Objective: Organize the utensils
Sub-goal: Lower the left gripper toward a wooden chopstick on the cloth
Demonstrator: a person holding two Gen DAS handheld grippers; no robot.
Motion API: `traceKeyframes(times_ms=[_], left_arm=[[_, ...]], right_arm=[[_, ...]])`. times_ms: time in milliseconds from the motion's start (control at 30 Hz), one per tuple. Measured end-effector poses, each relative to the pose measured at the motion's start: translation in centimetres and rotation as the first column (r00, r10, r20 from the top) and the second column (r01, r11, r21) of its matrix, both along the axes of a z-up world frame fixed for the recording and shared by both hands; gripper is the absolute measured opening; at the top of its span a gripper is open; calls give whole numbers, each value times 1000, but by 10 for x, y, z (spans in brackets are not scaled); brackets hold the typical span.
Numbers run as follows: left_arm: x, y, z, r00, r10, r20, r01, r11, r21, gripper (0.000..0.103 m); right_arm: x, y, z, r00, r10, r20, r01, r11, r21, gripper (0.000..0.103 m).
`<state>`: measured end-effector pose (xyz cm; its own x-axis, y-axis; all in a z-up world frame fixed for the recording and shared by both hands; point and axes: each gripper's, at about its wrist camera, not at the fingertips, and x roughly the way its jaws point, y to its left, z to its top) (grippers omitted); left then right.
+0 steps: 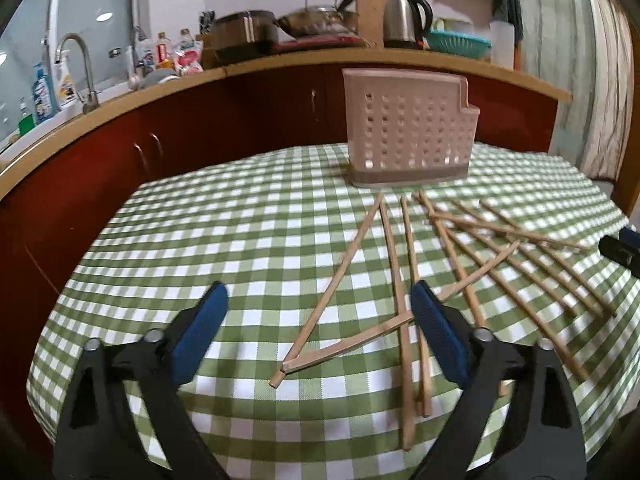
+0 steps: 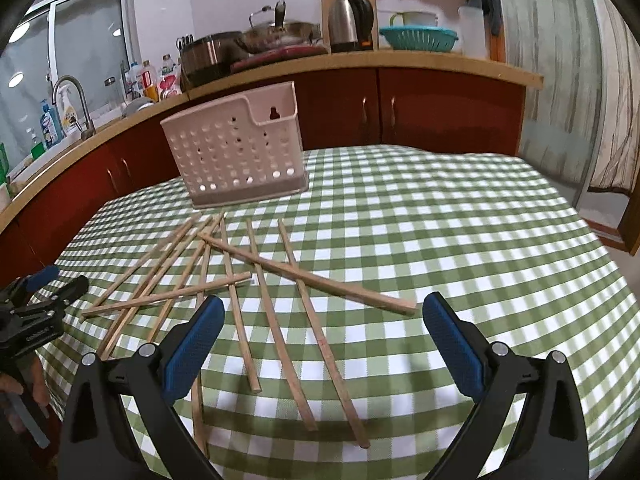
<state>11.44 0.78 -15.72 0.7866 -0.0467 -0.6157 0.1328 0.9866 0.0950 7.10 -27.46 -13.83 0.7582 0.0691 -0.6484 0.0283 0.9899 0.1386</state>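
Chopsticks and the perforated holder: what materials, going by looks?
Chopsticks: likely bamboo or wood, matte tan, unvarnished look, some slightly bowed. Holder: moulded plastic, pale pinkish, smooth, regular punched holes, darker base.

A home kitchen is shown: a wooden counter [image 2: 360, 60] over red cabinets [image 2: 440, 108] is fitted with a faucet [image 1: 82, 76], and a kettle [image 2: 352, 20], wok [image 2: 280, 36], cleaning bottles [image 1: 44, 92] and a checked tablecloth [image 2: 440, 220] are seen.

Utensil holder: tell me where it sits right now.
The perforated utensil holder stands upright at the far side of the checked table, just beyond the tips of the scattered chopsticks, in front of the red cabinets.
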Motion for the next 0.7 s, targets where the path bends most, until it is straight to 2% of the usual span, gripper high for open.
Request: traceKeyframes(times_ms=[267, 300, 400, 600, 700], left_arm=[[13, 0, -21, 997, -48, -66, 49, 999, 8, 78], [15, -1, -24, 995, -55, -80, 56, 998, 10, 75], [17, -1, -28, 990, -82, -114, 82, 997, -6, 67], [15, -1, -34, 977, -133, -169, 119, 989, -87, 64], [12, -4, -35, 973, -152, -174, 138, 986, -90, 61]], right_arm=[[13, 4, -6, 999, 24, -21, -24, 1000, 19, 97], [14, 4, -6, 999, 26, -22, -25, 999, 20, 97], [14, 5, -7, 999, 29, -28, -28, 999, 18, 97], [15, 5, -6, 999, 24, -27, -23, 999, 24, 97], [14, 5, -5, 999, 23, -23, -23, 999, 23, 97]])
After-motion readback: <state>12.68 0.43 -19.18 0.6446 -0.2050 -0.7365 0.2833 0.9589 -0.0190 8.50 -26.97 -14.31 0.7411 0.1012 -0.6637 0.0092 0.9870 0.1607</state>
